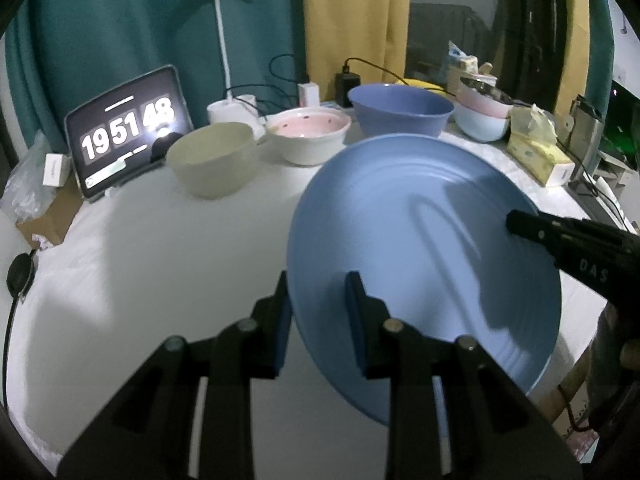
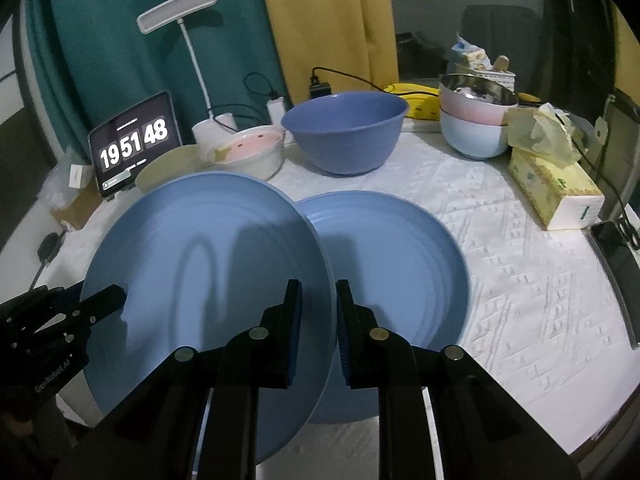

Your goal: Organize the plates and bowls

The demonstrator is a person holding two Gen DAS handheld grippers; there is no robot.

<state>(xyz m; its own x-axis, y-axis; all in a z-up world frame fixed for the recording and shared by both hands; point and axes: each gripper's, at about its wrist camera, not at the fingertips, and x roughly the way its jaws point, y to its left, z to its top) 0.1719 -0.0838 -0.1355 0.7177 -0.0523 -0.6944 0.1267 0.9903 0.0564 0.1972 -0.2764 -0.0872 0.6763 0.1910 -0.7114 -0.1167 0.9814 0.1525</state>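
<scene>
We held one blue plate (image 2: 200, 264) tilted off the surface (image 2: 520, 264), left tool (image 1: 318, 320) clamped on its left rim and right tool (image 2: 318, 320) clamped on its right rim. A second plate (image 2: 400, 264) lay flat just right of it, partly beneath its edge. We judged the plate stack half made: the held plate was not yet set on the other. Farther off, bowls were only partly sorted. We counted two plates and six bowls: a cream bowl (image 1: 212, 158), a pink-lined bowl (image 1: 308, 136), a big blue bowl (image 2: 344, 136), and three nested at far right (image 2: 474, 120).
</scene>
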